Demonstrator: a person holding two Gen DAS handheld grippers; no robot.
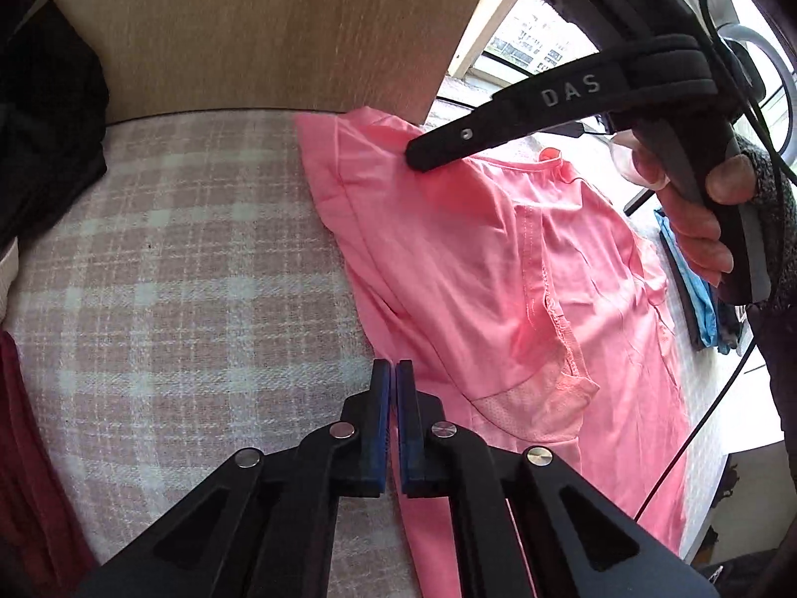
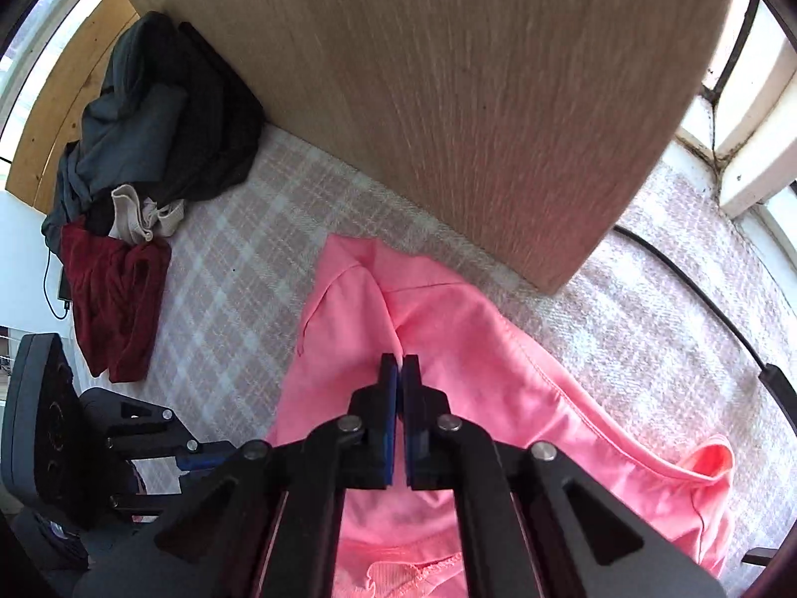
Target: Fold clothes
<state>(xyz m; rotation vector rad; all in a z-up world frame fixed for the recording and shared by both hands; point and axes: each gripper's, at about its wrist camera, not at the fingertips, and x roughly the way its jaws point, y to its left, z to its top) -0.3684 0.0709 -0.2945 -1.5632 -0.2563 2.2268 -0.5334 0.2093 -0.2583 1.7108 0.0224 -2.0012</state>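
Pink fabric, a thin shirt (image 1: pixel 498 269), lies spread and rumpled across the checked blanket (image 1: pixel 174 259), its upper end close to the foot of a pale wooden board (image 2: pixel 448 99). Both grippers point steeply down at it. The left gripper (image 1: pixel 391 373) sits at the shirt's near edge, blue pads pressed together with a thin strip of pink caught between them. The right gripper (image 2: pixel 400 366) comes down farther up the shirt, close to the board, its jaws likewise pressed together on a raised ridge of the cloth that runs away from its tips. From the left camera, the person's right hand (image 1: pixel 697 219) is wrapped round that tool's handle, fingers curled under, thumb on top, a grey knit sleeve (image 1: pixel 772 189) at the wrist. Off to one side a heap of dark, cream and red clothes (image 2: pixel 139 189) lies on the blanket, well apart from the shirt.
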